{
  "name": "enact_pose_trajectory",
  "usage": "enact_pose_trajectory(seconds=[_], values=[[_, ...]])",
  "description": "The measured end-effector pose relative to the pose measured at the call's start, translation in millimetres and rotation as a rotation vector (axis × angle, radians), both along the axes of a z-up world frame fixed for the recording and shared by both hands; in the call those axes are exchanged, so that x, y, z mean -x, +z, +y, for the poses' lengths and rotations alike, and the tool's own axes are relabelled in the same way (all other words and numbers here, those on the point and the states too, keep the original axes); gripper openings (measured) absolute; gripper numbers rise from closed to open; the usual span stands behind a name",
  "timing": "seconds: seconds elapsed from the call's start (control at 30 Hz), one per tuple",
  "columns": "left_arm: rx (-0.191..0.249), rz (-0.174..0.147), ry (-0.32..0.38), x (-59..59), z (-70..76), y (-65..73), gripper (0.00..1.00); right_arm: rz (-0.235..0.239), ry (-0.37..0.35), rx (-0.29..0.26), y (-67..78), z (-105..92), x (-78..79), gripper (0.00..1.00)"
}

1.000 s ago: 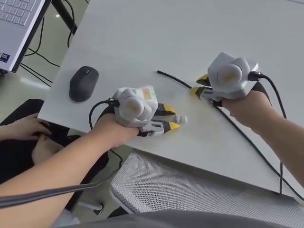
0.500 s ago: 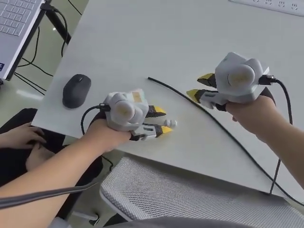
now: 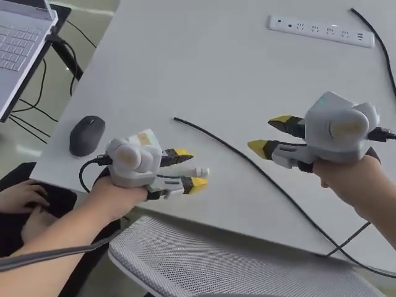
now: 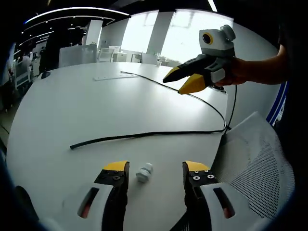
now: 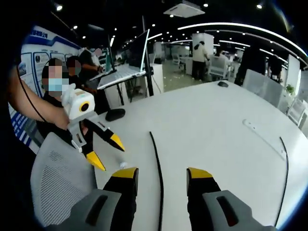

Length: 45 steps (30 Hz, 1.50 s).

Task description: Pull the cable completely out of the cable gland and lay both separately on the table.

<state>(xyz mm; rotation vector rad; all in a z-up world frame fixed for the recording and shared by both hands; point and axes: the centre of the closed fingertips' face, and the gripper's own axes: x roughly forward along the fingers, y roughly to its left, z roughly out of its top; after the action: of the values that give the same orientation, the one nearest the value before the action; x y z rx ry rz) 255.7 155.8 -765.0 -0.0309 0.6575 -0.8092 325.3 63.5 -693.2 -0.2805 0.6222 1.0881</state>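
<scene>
A thin black cable (image 3: 247,159) lies loose in a long curve across the white table (image 3: 204,74); it also shows in the left gripper view (image 4: 144,136) and under the right jaws (image 5: 157,163). The small white cable gland (image 3: 202,172) rests on the table apart from the cable. My left gripper (image 3: 189,167) is open, its yellow tips on either side of the gland (image 4: 144,172) without touching it. My right gripper (image 3: 270,133) is open and held above the cable, with nothing between its jaws. Each gripper appears in the other's view: right (image 4: 185,82), left (image 5: 106,151).
A dark mouse (image 3: 86,135) sits near the table's left edge, beyond it a laptop (image 3: 18,43). A white power strip (image 3: 320,31) lies at the back with another black cable (image 3: 377,43). A grey mesh chair (image 3: 204,260) stands against the near edge.
My right gripper has come up off the cable and moved right, open and holding nothing. The left gripper's jaws stand slightly wider around the gland. The head camera has shifted.
</scene>
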Motion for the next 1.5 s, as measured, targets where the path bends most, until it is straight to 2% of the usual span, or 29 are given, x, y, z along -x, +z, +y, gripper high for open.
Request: enact_pose_trajectory(seconds=[0.2,0.3,0.43,0.53,0.63,0.7,0.8,0.9,1.0,1.17,1.3,1.4,1.5], values=[[0.026,-0.001,0.049,4.4,1.8,19.3,0.51,-0.003,-0.016,-0.052,18.3,-29.5,18.8,0.44],[0.026,-0.01,0.064,5.5,2.9,28.1,0.54,0.008,-0.037,-0.082,25.7,-44.2,26.8,0.46],[0.045,-0.019,0.093,8.1,0.3,44.1,0.58,0.037,-0.08,-0.149,34.8,-61.5,36.9,0.48],[0.052,-0.028,0.108,9.8,-1.8,52.5,0.61,0.048,-0.097,-0.17,36.1,-73.5,44.6,0.51],[0.052,-0.036,0.112,13.6,-6.9,60.6,0.63,0.079,-0.126,-0.192,31.8,-85.6,54.8,0.53],[0.045,-0.036,0.11,14.9,-7.1,61.3,0.63,0.078,-0.134,-0.2,29.5,-91.6,59.7,0.55],[0.054,-0.041,0.117,16.8,-7.4,65.0,0.67,0.092,-0.147,-0.201,22.9,-103.4,70.7,0.57],[0.054,-0.046,0.118,23.5,-9.2,68.1,0.69,0.095,-0.149,-0.182,13.2,-113.0,80.6,0.59],[0.032,-0.04,0.119,26.9,-6.0,64.0,0.71,0.103,-0.137,-0.157,-0.5,-121.1,90.2,0.62],[0.016,-0.024,0.127,36.5,0.2,58.1,0.73,0.123,-0.14,-0.139,-13.9,-129.9,101.7,0.66],[-0.005,-0.012,0.124,41.5,2.7,52.5,0.75,0.147,-0.148,-0.13,-21.4,-132.9,107.2,0.69],[-0.001,-0.01,0.13,41.7,3.1,51.8,0.77,0.15,-0.145,-0.12,-24.2,-134.0,108.2,0.7],[-0.025,-0.006,0.115,42.7,3.4,50.4,0.77,0.148,-0.154,-0.118,-24.5,-134.6,106.0,0.71]])
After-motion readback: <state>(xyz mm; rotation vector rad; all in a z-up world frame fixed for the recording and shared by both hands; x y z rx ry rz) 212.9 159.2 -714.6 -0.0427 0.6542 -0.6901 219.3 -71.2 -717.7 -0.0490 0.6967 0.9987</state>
